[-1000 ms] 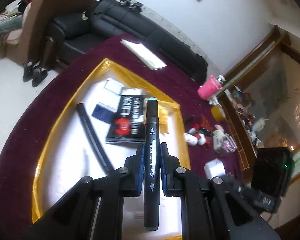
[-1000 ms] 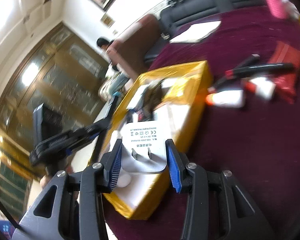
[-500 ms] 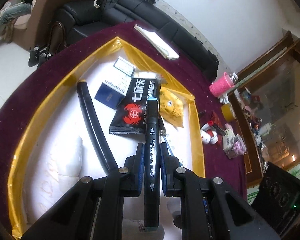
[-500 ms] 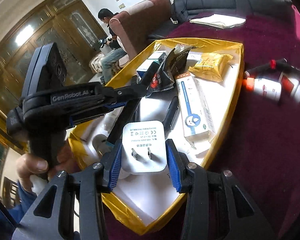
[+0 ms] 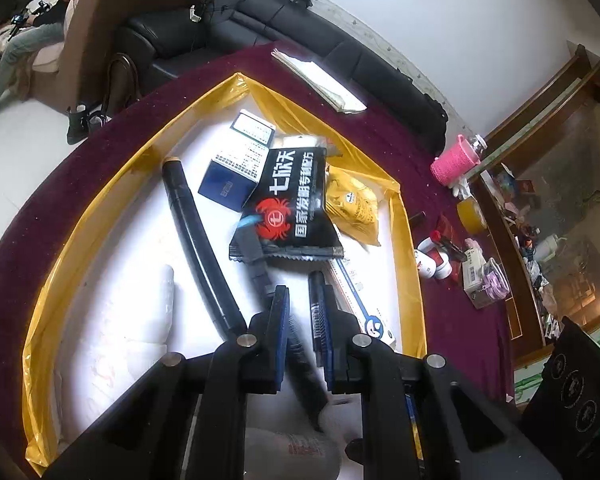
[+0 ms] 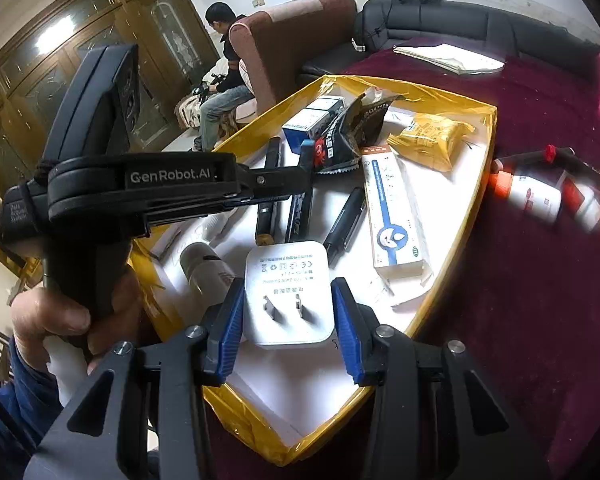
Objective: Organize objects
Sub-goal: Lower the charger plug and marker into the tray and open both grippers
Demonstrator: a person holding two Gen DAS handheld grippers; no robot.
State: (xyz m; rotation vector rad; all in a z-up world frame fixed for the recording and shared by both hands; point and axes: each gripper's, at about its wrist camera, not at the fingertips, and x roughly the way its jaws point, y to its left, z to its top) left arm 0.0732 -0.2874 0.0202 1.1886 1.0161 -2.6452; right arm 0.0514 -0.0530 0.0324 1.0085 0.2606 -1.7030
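My left gripper (image 5: 304,296) hangs low over the yellow-rimmed white box (image 5: 404,240), shut on a black marker (image 5: 260,264) with a blue tip. The marker looks blurred and slants to the left between the jaws. In the right wrist view the left gripper (image 6: 300,176) reaches in from the left with the marker (image 6: 298,216) hanging down over the box floor. My right gripper (image 6: 288,292) is shut on a white plug adapter (image 6: 288,276), prongs facing the camera, above the box's near corner (image 6: 284,456).
In the box lie a black crab snack packet (image 5: 292,208), a blue carton (image 5: 236,168), a yellow packet (image 5: 352,204), a long black tube (image 5: 196,240), a white carton (image 6: 396,216) and a pen (image 6: 344,224). Bottles (image 6: 528,196) stand on the maroon cloth. A hand (image 6: 52,316) grips the left handle.
The left gripper has sunk toward the box, and the marker, straight before, now slants and blurs. The right gripper has swung in from the box's side to over it, still carrying the adapter.
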